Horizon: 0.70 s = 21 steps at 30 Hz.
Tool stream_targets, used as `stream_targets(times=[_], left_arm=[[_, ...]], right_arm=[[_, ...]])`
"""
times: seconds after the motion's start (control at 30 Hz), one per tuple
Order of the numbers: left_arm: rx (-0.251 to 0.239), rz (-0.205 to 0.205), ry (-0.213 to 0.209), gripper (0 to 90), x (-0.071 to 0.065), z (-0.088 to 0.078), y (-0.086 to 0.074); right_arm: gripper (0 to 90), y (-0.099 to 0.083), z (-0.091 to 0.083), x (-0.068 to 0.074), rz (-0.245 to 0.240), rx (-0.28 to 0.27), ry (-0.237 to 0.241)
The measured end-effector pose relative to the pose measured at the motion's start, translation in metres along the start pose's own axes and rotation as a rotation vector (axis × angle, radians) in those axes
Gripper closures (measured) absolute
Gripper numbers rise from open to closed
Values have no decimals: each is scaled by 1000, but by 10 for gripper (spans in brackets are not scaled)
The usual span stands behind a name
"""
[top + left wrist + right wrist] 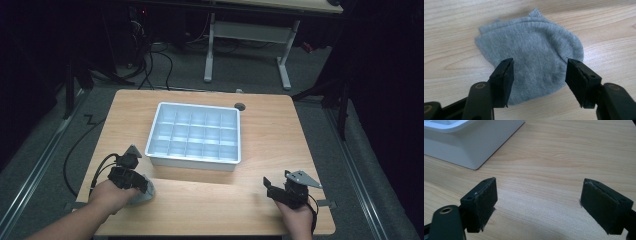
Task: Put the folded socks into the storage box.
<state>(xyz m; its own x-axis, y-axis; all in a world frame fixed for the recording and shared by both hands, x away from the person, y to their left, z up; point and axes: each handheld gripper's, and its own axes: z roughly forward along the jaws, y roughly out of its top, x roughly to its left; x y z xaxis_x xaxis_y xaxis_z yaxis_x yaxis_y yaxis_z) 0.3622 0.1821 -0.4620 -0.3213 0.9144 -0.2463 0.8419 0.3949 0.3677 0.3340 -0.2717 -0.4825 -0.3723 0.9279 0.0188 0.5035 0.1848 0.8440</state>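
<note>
left gripper [539, 75] hovers with jaws spread over the grey sock [531, 60] at the table's near left; right gripper [537, 202] spread, empty.

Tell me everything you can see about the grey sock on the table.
The grey sock is a soft knitted piece, looking like cotton, lying flat and bunched into a rounded, folded shape on the wooden table, near its front left corner. One narrower end points away in the left gripper view. The left hand-held gripper sits right over it with its jaws apart, one on each side of the sock's near edge, not yet pinching it. Nothing else touches it but the table.
</note>
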Motion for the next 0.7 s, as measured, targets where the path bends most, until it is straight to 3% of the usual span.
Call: stream_targets(times=[0.2,0.27,0.4,0.43,0.53,0.63,0.7], left_arm=[[20,18,43,462,3,14,-4],[20,13,40,475,4,15,-4],[34,23,25,589,10,13,0],[31,44,36,629,13,11,1],[19,47,43,667,17,9,5],[11,66,59,655,22,9,7],[36,59,71,555,24,12,7]], right_arm=[[145,-1,0,0,1,4,4],[145,-1,0,1,4,5,5],[145,-1,1,1,1,6,6],[145,-1,1,1,0,6,5],[145,-1,1,1,5,6,6],[146,-1,1,1,5,9,5],[147,-1,1,1,5,9,5]])
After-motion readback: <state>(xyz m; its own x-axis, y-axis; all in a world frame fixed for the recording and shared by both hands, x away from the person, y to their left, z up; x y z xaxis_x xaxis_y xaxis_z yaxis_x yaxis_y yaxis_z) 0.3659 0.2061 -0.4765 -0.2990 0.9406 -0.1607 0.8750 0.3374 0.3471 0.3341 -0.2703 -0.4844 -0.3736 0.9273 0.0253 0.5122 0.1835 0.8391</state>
